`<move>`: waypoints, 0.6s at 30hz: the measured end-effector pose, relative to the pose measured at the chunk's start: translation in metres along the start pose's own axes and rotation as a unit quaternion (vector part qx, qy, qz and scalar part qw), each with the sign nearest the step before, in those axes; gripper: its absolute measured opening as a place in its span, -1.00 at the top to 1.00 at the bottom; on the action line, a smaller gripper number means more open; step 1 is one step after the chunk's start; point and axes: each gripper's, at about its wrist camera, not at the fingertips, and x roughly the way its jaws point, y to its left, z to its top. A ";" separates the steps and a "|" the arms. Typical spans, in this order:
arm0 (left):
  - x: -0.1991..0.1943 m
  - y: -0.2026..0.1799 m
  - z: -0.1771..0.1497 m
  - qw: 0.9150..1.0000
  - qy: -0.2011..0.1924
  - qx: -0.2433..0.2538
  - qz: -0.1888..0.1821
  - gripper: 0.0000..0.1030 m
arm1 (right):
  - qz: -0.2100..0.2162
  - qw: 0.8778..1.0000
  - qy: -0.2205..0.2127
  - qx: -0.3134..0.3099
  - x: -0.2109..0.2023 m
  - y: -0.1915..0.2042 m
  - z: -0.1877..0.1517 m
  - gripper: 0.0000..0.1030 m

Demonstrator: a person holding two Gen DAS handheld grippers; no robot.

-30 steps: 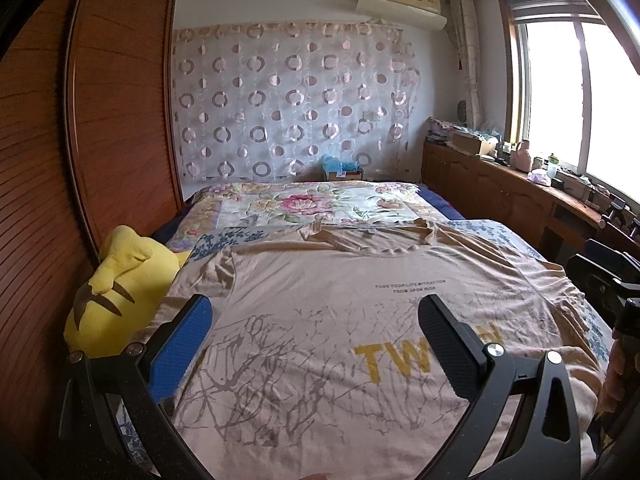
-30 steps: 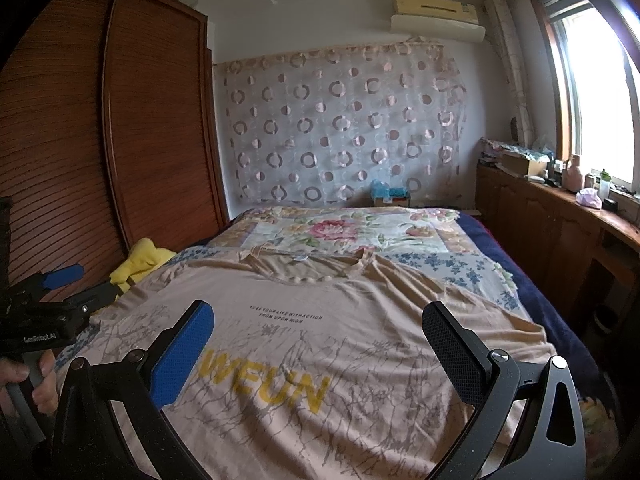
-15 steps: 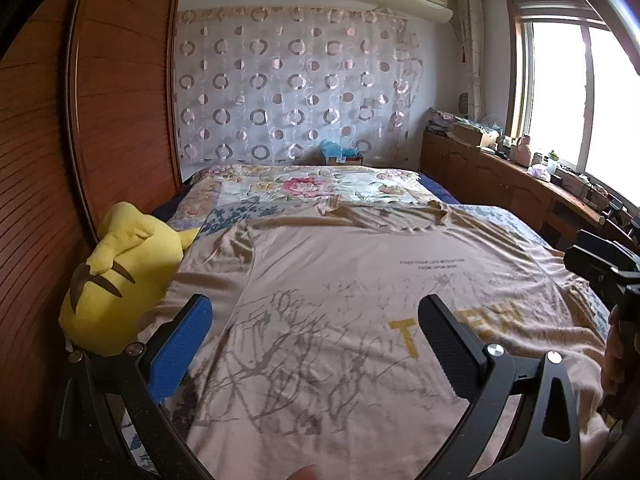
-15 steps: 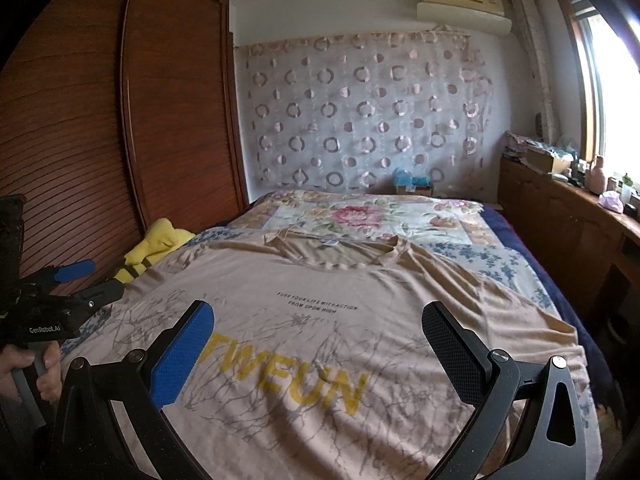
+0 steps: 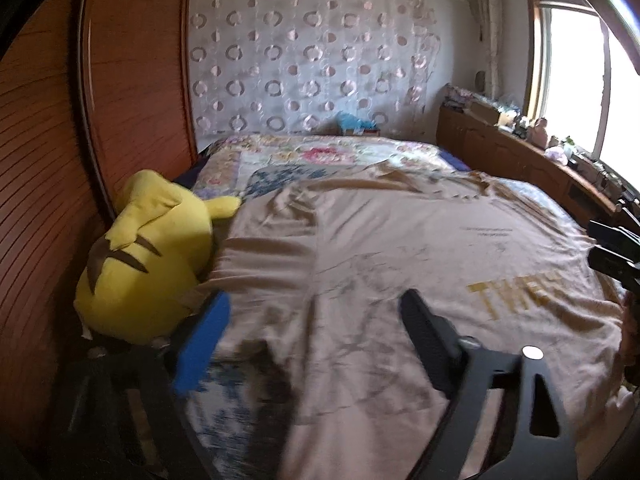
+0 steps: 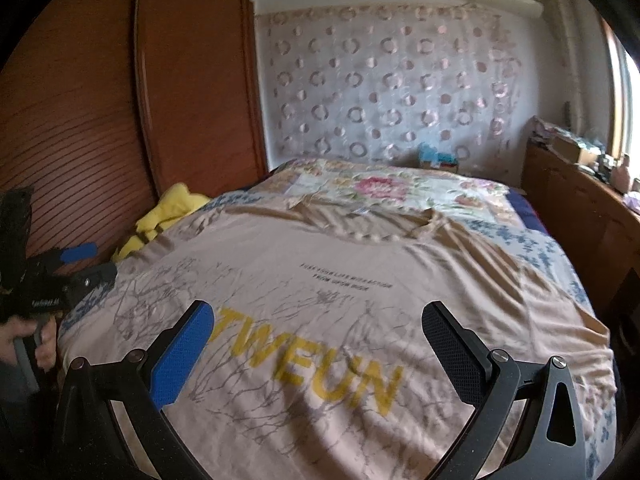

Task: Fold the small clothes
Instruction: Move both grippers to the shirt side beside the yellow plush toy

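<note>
T-shirt [image 6: 360, 280] flat on bed [image 6: 400, 184]; plush toy [image 5: 148, 256] at left edge.

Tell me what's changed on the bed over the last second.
The left claw has swung toward the yellow plush toy and the T-shirt's left edge, its jaws closing partway with cloth between them but not yet pinched. The right claw has edged along the shirt, open. The T-shirt lies flat as before, and the toy has not moved.

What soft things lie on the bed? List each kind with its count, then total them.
T-shirt: 1
Yellow plush toy: 1
Floral bedspread: 1
Total: 3
</note>
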 end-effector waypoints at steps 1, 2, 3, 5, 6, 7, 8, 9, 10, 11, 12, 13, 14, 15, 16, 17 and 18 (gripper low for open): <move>0.003 0.005 0.000 1.000 0.004 0.000 0.006 -0.46 | 0.008 1.000 0.007 -0.003 0.002 -0.001 0.002 -1.00; 0.005 0.012 0.000 1.000 0.011 -0.004 0.012 -0.40 | 0.015 1.000 0.015 -0.005 0.005 0.000 0.003 -1.00; 0.008 0.017 0.000 1.000 0.017 -0.008 0.013 -0.35 | 0.019 1.000 0.019 -0.007 0.006 -0.001 0.003 -1.00; 0.014 0.027 0.000 0.999 0.031 -0.016 0.011 -0.30 | 0.026 0.999 0.031 -0.014 0.009 0.000 0.002 -1.00; 0.017 0.032 0.000 0.999 0.037 -0.018 0.011 -0.26 | 0.028 0.999 0.036 -0.017 0.009 0.000 0.002 -1.00; 0.021 0.037 0.001 0.999 0.043 -0.020 0.012 -0.23 | 0.032 0.998 0.043 -0.021 0.009 0.000 0.002 -1.00; 0.024 0.040 0.002 0.998 0.050 -0.021 0.012 -0.18 | 0.036 0.998 0.049 -0.026 0.010 -0.001 0.003 -1.00; 0.028 0.044 0.003 0.998 0.057 -0.025 0.011 -0.13 | 0.039 0.997 0.054 -0.031 0.009 -0.003 0.005 -1.00; 0.033 0.048 0.004 0.997 0.067 -0.030 0.008 -0.12 | 0.041 0.997 0.059 -0.037 0.008 -0.004 0.006 -1.00; 0.037 0.052 0.004 0.996 0.076 -0.035 0.004 -0.12 | 0.043 0.996 0.063 -0.042 0.007 -0.004 0.007 -1.00; 0.039 0.055 0.003 0.996 0.083 -0.039 0.002 -0.12 | 0.044 0.996 0.066 -0.046 0.007 -0.003 0.009 -1.00; 0.042 0.058 0.001 0.995 0.091 -0.043 0.003 -0.12 | 0.045 0.995 0.067 -0.050 0.006 -0.005 0.010 -1.00; 0.042 0.060 -0.001 0.994 0.097 -0.044 0.006 -0.12 | 0.047 0.995 0.069 -0.053 0.004 -0.006 0.010 -1.00; 0.043 0.061 -0.003 0.994 0.100 -0.045 0.008 -0.12 | 0.048 0.995 0.070 -0.056 0.002 -0.006 0.010 -1.00; 0.043 0.062 -0.005 0.994 0.104 -0.045 0.008 -0.12 | 0.048 0.995 0.071 -0.058 0.001 -0.006 0.010 -1.00; 0.042 0.064 -0.008 0.993 0.108 -0.047 0.007 -0.12 | 0.049 0.994 0.072 -0.059 -0.001 -0.007 0.010 -1.00; 0.042 0.066 -0.010 0.993 0.110 -0.050 0.006 -0.11 | 0.049 0.994 0.072 -0.061 -0.002 -0.007 0.010 -1.00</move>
